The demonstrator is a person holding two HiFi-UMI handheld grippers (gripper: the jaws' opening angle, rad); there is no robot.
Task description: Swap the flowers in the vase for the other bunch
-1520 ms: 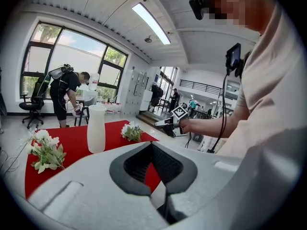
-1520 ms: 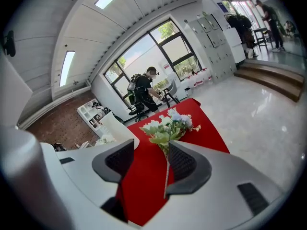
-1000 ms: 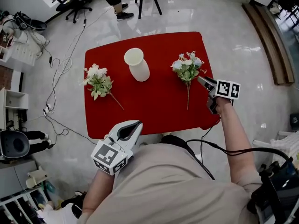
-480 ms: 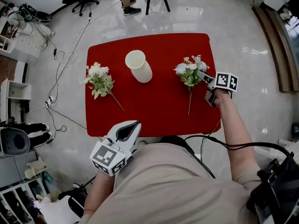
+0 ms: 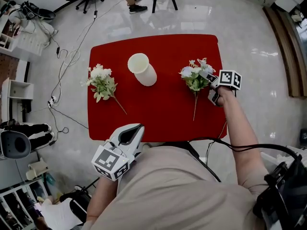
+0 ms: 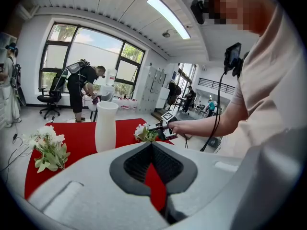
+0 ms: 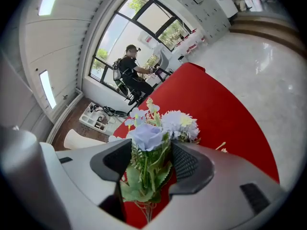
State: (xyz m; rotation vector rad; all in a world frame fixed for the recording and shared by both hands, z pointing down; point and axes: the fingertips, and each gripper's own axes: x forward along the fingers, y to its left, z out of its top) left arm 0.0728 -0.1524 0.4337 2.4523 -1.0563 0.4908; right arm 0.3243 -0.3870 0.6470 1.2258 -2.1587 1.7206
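White-flowered bunch lies near the left edge of the red surface. Left hand-held gripper hovers at the near edge, jaw tips together, holding nothing. Empty vase stands upright toward the far edge. Lavender bunch lies by the right edge, its leafy head between the spread jaws of the right hand-held gripper.

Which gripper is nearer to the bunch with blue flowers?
Right. The right gripper has the bunch between its jaws; the left gripper hangs off the table's near edge, far from it.
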